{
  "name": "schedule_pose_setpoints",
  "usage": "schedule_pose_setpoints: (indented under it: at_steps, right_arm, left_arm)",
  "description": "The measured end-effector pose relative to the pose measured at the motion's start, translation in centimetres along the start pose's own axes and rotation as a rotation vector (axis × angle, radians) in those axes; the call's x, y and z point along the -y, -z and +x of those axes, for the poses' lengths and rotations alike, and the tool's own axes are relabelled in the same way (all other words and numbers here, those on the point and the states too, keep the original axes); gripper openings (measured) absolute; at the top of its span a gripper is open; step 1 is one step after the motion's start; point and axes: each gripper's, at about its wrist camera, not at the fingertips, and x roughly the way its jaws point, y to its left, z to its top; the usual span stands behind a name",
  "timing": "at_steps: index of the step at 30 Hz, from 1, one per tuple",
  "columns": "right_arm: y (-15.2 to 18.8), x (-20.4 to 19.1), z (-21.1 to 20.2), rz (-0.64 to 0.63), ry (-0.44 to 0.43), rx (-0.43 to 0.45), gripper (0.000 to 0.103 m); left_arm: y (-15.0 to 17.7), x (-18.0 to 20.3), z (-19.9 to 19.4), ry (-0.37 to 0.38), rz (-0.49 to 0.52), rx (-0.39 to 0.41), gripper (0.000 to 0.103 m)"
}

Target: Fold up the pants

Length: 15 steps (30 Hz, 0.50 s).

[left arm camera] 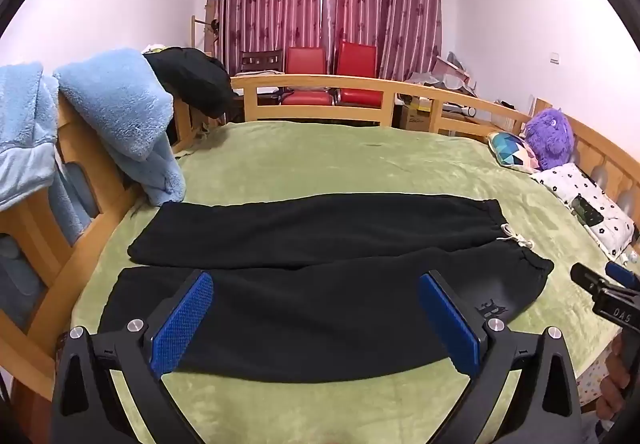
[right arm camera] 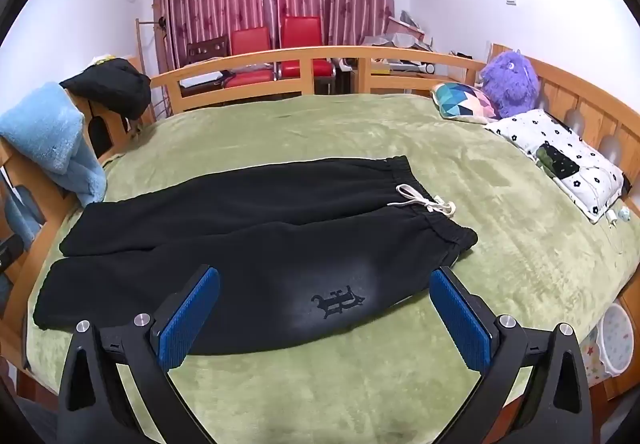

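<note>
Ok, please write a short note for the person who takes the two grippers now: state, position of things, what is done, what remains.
Left gripper: open, holding nothing, above the near leg.
Right gripper: open, holding nothing, above the logo area.
The black fleece pants lie flat on the green plush blanket, legs side by side, waistband with white drawstring to the right.
Done: no fold visible.
Left: all folds.

The pants [right arm camera: 248,240] lie flat on the bed [right arm camera: 500,244], waist to the right (pillows [right arm camera: 560,156] farther right), chairs [right arm camera: 276,52] behind the bed.
</note>
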Motion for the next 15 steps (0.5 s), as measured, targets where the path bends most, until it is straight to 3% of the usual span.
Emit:
schedule_pose_setpoints:
  at_steps: [4,7,15]
  right_arm:
    - [0.1,0.0,-0.1,0.01,-0.004,-0.007,0.103]
    - [-0.2,-0.3,-0.4,0.003,0.0,-0.009,0.103]
    - [0.1,-0.8,-0.7,-0.007,-0.017,0.003,0.103]
  left_arm:
    - [0.4,0.2,-0.3,-0.014,0.034,-0.002,0.103]
    - [0.1,0.3,0.5,0.002,0.028,-0.051,0.103]
    - [0.7,1.2,-0.6,0.033,0.065,-0.016,0.103]
